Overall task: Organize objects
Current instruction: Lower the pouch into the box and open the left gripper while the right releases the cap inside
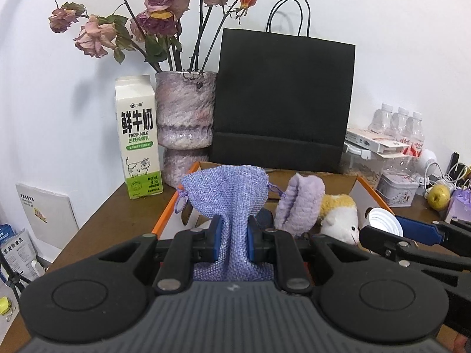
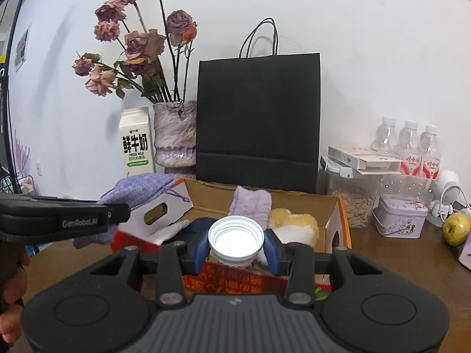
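Two tools, both gripping: left tool (image 1: 234, 239) pinching pouch (image 1: 226, 194) at lower centre, right tool (image 2: 235, 248) clamping cap (image 2: 235, 239) above box (image 2: 329, 206).

I see both views evenly and brightly lit, sharp throughout. The black bag (image 1: 282, 100) handles cast soft shadows on the wall (image 1: 397, 44). Fisheye bending darkens corners at two o'clock.

White cup (image 2: 235, 239) between blue pads (image 2: 198, 250)
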